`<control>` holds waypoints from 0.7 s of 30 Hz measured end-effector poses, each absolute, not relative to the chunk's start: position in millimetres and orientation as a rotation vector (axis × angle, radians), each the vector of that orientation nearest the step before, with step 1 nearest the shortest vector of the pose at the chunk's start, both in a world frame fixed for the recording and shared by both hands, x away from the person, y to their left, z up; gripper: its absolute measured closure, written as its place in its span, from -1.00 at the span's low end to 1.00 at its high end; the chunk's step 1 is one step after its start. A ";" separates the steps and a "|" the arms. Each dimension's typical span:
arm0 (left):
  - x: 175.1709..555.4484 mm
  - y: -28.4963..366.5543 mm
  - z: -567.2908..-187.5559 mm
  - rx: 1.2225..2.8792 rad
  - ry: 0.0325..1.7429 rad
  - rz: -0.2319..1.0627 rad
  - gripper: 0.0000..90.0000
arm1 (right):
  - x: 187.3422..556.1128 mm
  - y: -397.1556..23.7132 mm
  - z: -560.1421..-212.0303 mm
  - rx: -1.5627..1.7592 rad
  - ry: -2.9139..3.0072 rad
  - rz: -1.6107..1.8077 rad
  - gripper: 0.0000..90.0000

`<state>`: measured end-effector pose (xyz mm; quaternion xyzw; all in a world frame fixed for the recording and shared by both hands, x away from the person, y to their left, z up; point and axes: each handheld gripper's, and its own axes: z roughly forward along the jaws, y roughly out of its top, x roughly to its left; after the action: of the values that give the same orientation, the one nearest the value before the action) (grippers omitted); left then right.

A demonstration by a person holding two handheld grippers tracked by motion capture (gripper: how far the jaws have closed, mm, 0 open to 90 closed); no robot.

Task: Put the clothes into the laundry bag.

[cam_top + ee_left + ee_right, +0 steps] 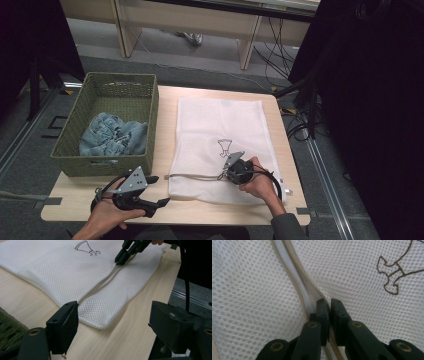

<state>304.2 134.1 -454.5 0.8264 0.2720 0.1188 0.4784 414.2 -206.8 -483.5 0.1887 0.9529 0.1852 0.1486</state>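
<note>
Left hand-held gripper (159, 191) level, jaws apart, right hand-held gripper (223, 174) pinching zipper (312, 293).

Bare tabletop (165, 145) is lying open between the green wicker basket (107, 125) at nine o'clock and the white mesh laundry bag (220, 135); the basket's tall walls are blocking low passage leftward.

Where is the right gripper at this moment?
In the high view, the right gripper is on the near part of the white mesh laundry bag, right of the green basket. Its fingers are closed at the bag's zipper.
</note>
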 end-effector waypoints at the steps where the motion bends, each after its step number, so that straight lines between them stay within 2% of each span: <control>1: 304.3 135.3 -452.2 2.019 0.670 0.294 -0.49 | 411.5 -206.5 -481.5 0.588 2.736 0.530 0.91; 4: 304.2 144.8 -438.5 1.998 0.687 0.330 -0.48 | 411.7 -207.9 -473.4 0.593 2.704 0.578 0.92; 9: 307.6 167.0 -407.8 1.975 0.728 0.464 -0.48 | 409.0 -210.0 -458.0 0.614 2.671 0.627 0.92; 13: 323.8 189.1 -384.7 1.990 0.791 0.534 -0.53 | 408.9 -211.0 -445.6 0.561 2.646 0.662 0.92; 18: 366.7 215.9 -367.0 2.148 0.845 0.614 -0.54 | 406.6 -211.6 -435.1 0.622 2.613 0.699 0.92; 21: 399.4 221.5 -369.7 2.149 0.907 0.594 -0.61 | 406.8 -211.8 -435.5 0.636 2.615 0.702 0.92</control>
<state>399.4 221.5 -369.7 0.8332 0.3518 0.2305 0.3589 406.8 -211.8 -435.5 0.2251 0.9249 0.2484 0.1793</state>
